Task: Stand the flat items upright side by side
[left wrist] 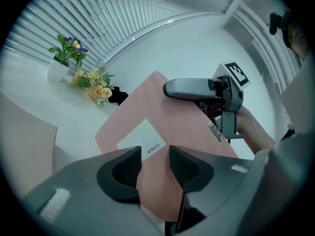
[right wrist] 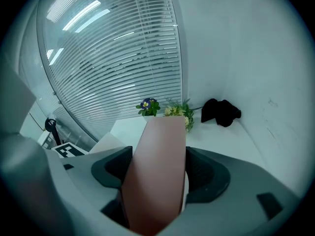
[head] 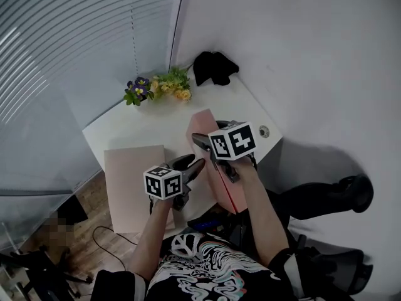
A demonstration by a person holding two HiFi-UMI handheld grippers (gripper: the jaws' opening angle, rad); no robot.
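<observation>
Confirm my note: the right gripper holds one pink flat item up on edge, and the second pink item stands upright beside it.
Not quite. The right gripper does hold one pink flat item up on edge, but the second pink item lies flat on the table, as the head view shows.

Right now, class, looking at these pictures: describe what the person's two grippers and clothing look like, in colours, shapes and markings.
The left gripper and right gripper are grey plastic, each with two dark fingers bearing ribbed pads. Each carries a white cube printed with black square markers. The person wears a black top with a white swirling print; the forearms are uncovered.
</observation>
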